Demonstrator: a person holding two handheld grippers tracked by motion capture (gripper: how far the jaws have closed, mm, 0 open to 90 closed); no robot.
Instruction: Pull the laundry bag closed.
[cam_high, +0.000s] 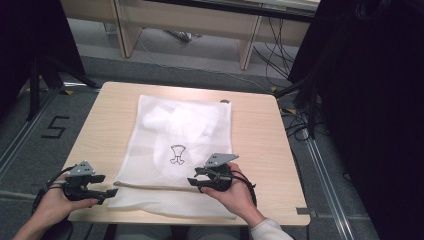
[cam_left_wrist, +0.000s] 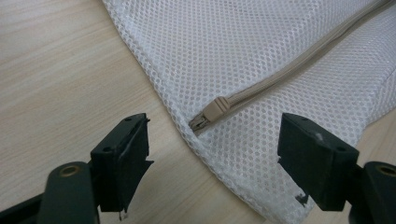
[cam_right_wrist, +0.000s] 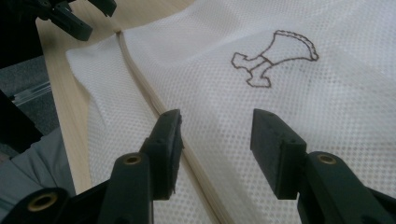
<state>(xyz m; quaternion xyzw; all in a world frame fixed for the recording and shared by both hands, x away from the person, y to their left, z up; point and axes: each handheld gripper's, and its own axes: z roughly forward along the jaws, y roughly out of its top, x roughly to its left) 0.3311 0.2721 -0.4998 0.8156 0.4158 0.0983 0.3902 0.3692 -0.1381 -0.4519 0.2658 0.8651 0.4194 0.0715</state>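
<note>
Zipper pull (cam_left_wrist: 215, 108) in left gripper view, embroidered mark (cam_right_wrist: 273, 58) in right

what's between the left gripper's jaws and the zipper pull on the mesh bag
Bare mesh bag edge and a little tabletop; left gripper open before the zipper pull, in the left gripper view.

Left claw (cam_high: 102, 186) agape; right claw (cam_high: 196, 180) agape, both low.

One desk (cam_high: 260, 150); one white mesh laundry bag (cam_high: 165, 150) lying on it; one beige zipper (cam_left_wrist: 299, 65) along the bag, with one slider (cam_left_wrist: 215, 108); one printed emblem (cam_high: 177, 154) on the mesh; two grippers, the left gripper (cam_high: 102, 187) and the right gripper (cam_high: 195, 179), each with two black fingers (cam_left_wrist: 122, 161).
</note>
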